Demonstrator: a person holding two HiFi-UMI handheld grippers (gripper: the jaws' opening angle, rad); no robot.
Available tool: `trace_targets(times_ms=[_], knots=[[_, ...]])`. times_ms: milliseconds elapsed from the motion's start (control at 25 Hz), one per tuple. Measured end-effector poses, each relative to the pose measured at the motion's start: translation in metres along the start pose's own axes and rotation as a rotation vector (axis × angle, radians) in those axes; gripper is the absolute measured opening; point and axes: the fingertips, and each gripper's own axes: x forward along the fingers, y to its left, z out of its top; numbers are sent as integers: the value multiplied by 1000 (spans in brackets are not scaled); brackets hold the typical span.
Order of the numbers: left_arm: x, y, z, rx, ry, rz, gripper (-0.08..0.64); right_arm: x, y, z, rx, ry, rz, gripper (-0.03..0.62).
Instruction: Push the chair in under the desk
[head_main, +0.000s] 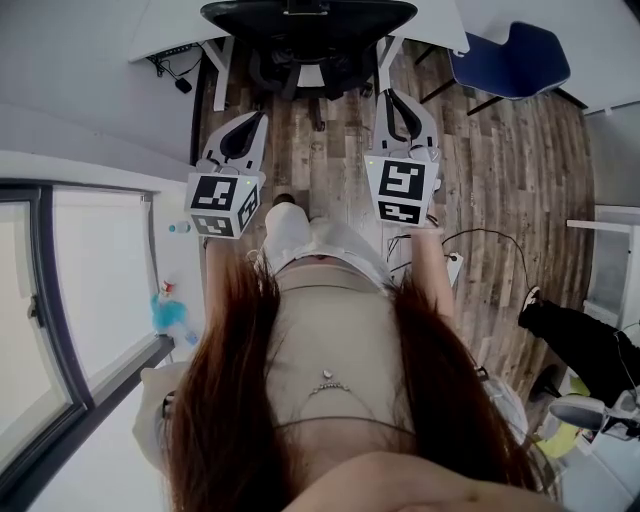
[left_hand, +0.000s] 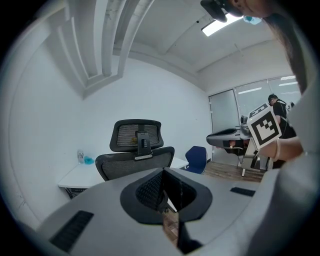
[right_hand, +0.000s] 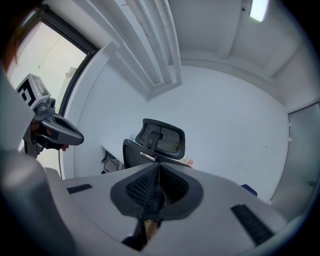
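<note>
The black mesh office chair (head_main: 308, 22) stands at the top of the head view, its seat partly under the white desk (head_main: 175, 30). Both my grippers point at its back from a short way off and touch nothing. My left gripper (head_main: 257, 120) is shut and empty, and so is my right gripper (head_main: 388, 97). In the left gripper view the chair (left_hand: 136, 155) with its headrest is straight ahead beyond the closed left gripper (left_hand: 164, 189). The right gripper view shows the chair (right_hand: 159, 143) ahead of the closed right gripper (right_hand: 156, 186).
A blue chair (head_main: 515, 60) stands at the top right beside another white desk. A cable (head_main: 480, 235) lies on the wood floor to my right, and a person's leg (head_main: 570, 335) is further right. A window wall runs along the left. A blue bottle (left_hand: 87, 160) sits on the desk.
</note>
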Motion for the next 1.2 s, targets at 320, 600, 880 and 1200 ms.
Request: trace_targets(times_ms=[320, 600, 880, 1200], knots=[[7, -1, 1, 17, -6, -1, 5, 1, -3, -2, -7, -10, -13, 28], [11, -3, 2, 33, -4, 6, 3, -1, -11, -3, -1, -25, -32, 28], [16, -9, 4, 68, 9, 18, 5, -2, -22, -4, 9, -40, -43, 28], [21, -9, 6, 78, 8, 34, 5, 5, -21, -3, -18, -47, -35, 28]])
